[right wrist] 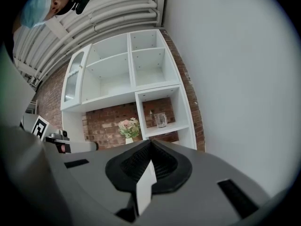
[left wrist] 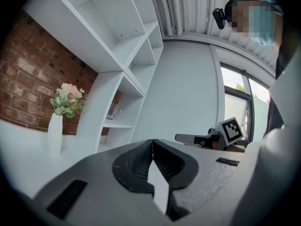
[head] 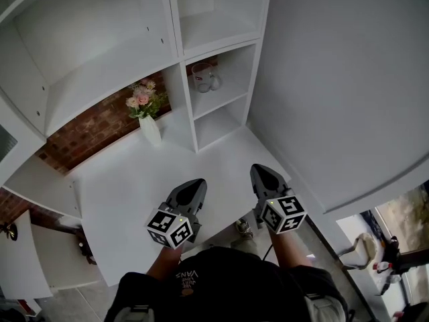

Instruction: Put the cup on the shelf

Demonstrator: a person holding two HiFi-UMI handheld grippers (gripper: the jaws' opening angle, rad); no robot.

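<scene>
- Left gripper [head: 195, 184]: fingers [left wrist: 136, 166] pressed together, holding nothing, over the tabletop [head: 127, 180]
- Right gripper [head: 261, 171]: fingers [right wrist: 162, 166] pressed together, empty
- Cup [head: 203, 78]: upright in a shelf [head: 221, 103] compartment, well apart from both grippers

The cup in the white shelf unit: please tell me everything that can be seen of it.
The cup is a clear mug that looks like glass, with a handle on one side. It stands upright on a white board in a narrow compartment of the shelf unit, with the brick wall behind it and another open compartment below. It looks empty. Nothing but the board under it touches it.
</scene>
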